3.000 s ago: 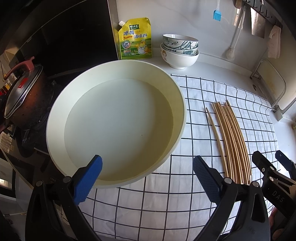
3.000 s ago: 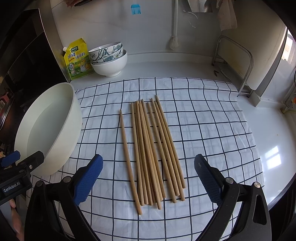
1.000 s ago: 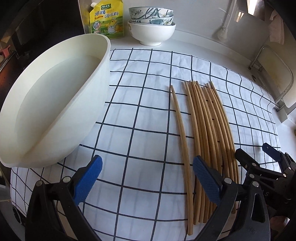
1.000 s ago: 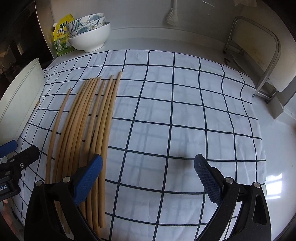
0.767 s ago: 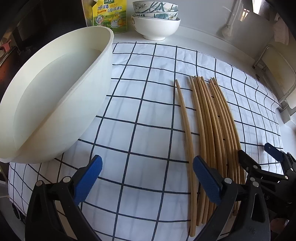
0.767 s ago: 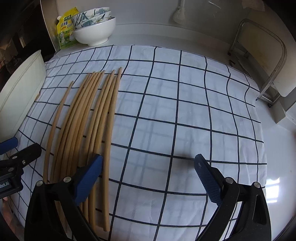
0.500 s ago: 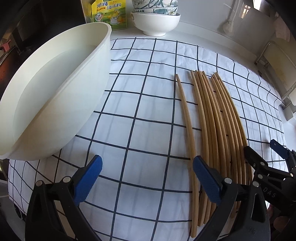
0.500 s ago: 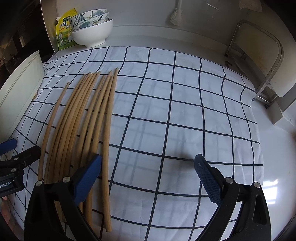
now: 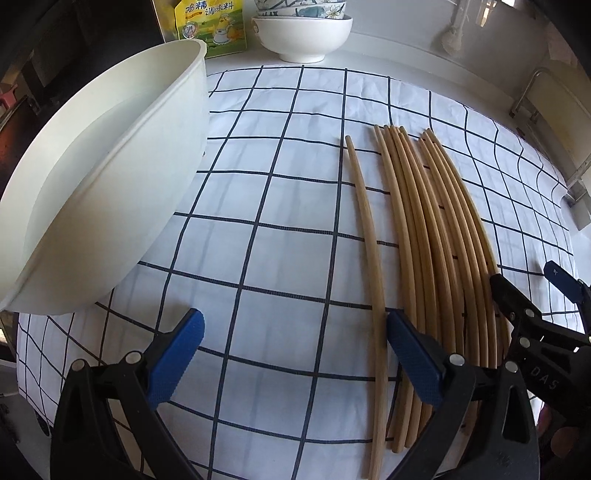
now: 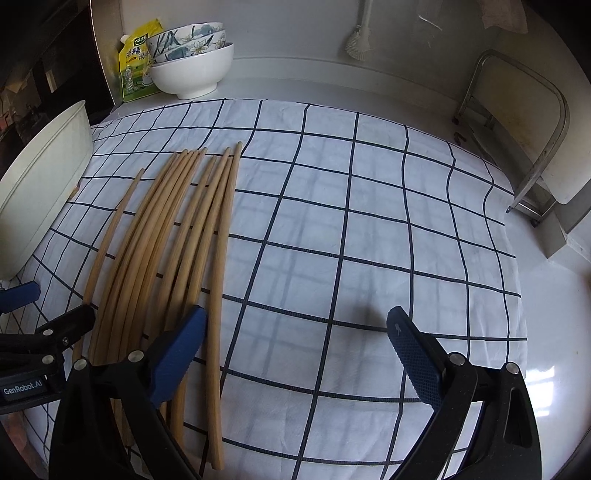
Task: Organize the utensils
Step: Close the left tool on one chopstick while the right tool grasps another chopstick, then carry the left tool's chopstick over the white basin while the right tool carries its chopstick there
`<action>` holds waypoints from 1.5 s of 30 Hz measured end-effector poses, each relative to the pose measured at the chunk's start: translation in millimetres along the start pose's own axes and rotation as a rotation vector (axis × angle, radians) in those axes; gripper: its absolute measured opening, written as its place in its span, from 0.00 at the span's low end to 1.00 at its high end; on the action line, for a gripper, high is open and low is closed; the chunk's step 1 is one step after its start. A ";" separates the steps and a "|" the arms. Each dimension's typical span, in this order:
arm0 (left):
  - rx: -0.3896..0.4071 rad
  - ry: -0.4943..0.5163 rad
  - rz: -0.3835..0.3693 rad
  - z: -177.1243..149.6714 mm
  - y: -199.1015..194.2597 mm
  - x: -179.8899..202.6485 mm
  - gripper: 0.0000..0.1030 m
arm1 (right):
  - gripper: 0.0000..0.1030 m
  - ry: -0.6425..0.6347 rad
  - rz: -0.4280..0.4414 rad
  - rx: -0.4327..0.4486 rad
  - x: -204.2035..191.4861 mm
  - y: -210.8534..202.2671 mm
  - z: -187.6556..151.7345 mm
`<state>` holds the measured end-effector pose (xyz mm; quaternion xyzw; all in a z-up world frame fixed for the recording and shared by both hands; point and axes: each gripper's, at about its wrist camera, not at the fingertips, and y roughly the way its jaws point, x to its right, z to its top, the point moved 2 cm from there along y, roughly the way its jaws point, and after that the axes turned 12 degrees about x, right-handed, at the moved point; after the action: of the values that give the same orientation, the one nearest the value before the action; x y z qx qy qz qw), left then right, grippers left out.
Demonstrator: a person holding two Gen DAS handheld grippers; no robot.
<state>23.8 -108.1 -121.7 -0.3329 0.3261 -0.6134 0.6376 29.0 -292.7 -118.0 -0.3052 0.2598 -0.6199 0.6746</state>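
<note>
Several wooden chopsticks (image 9: 436, 236) (image 10: 177, 236) lie side by side on a white cloth with a dark grid (image 9: 266, 236) (image 10: 369, 229), one stick slightly apart on their left. My left gripper (image 9: 293, 350) hovers open low over the cloth, its right finger by the near ends of the sticks. My right gripper (image 10: 295, 343) is open too, right of the bundle, its left finger over the near ends. Neither holds anything. Each gripper shows at the edge of the other's view: the right gripper (image 9: 535, 291), the left gripper (image 10: 37, 306).
A large white basin (image 9: 92, 192) (image 10: 40, 184) sits on the cloth's left side. Stacked bowls (image 9: 303, 33) (image 10: 188, 62) and a yellow seasoning pouch (image 9: 207, 26) (image 10: 136, 70) stand at the back wall. A metal rack (image 10: 517, 147) stands at the right.
Both grippers have come lower and closer to the near ends of the chopsticks over the last seconds; the left one swung from over the basin toward the sticks. Both stayed open.
</note>
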 end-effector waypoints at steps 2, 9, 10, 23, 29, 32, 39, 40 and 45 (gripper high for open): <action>0.005 -0.002 -0.006 1.6 -1.7 -0.2 0.87 | 0.82 -0.004 0.025 0.005 -1.5 -1.7 -0.6; 0.022 0.029 -0.052 16.1 -11.4 8.0 0.29 | 0.32 -0.053 0.100 0.008 -16.8 -7.6 5.3; 0.020 0.029 -0.059 17.9 -12.1 6.6 0.24 | 0.16 -0.058 0.101 0.006 -17.8 -8.0 6.5; 0.051 0.032 -0.204 50.6 -42.0 1.9 0.07 | 0.06 0.070 0.112 0.011 -13.5 -36.9 21.5; 0.144 0.019 -0.236 87.8 -78.9 -29.4 0.07 | 0.06 0.097 0.142 0.097 -40.8 -73.5 63.9; 0.170 -0.008 -0.216 102.6 -88.8 -69.7 0.07 | 0.06 0.083 0.181 0.141 -72.2 -86.1 88.2; 0.182 -0.053 -0.113 114.6 -90.0 -172.9 0.07 | 0.06 0.005 0.302 0.183 -174.6 -82.7 129.3; 0.176 -0.057 -0.101 114.4 -87.3 -186.2 0.07 | 0.06 -0.006 0.316 0.178 -189.2 -78.9 132.1; 0.111 -0.055 -0.058 109.5 -57.5 -237.7 0.07 | 0.06 -0.053 0.340 0.110 -251.9 -42.2 134.6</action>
<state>73.3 130.7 -10.6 -0.3231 0.2639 -0.6394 0.6458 74.2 -32.0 -2.7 -0.2359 0.2556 -0.5017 0.7920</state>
